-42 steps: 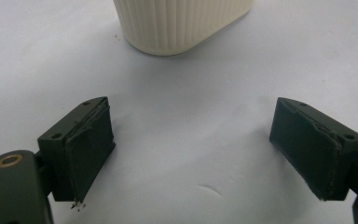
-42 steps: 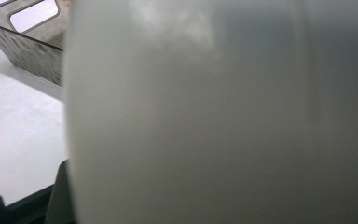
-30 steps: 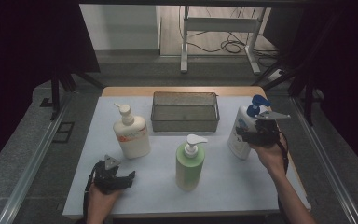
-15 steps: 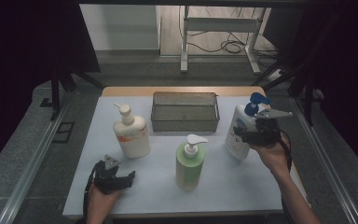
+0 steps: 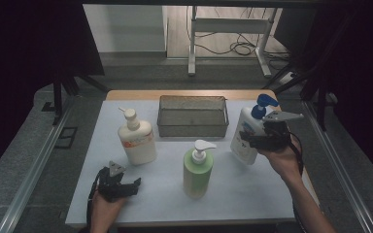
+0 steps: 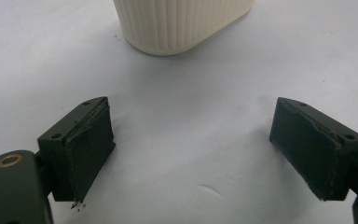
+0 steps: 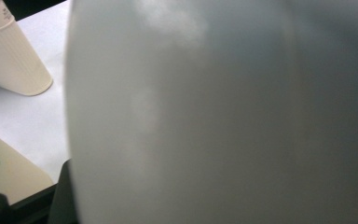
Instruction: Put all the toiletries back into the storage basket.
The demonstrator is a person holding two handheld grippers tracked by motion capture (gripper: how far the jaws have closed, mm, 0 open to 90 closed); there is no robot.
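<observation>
white bottle [image 7: 223, 112]: blurred, hides the right gripper's jaws, cut at 12, 3 and 6 o'clock | cream bottle [image 6: 182, 23]: top cut at 12 o'clock | labels: too small to read

On the counter [image 5: 126, 204] a basket [image 5: 193, 115] sits at the back. One bottle [image 5: 137, 138] stands to its left, another bottle [image 5: 243, 136] to its right, and a third bottle [image 5: 198, 170] stands in front.

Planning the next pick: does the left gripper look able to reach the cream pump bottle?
Probably yes: the left gripper stands open, with bare white table between it and the cream pump bottle.
</observation>
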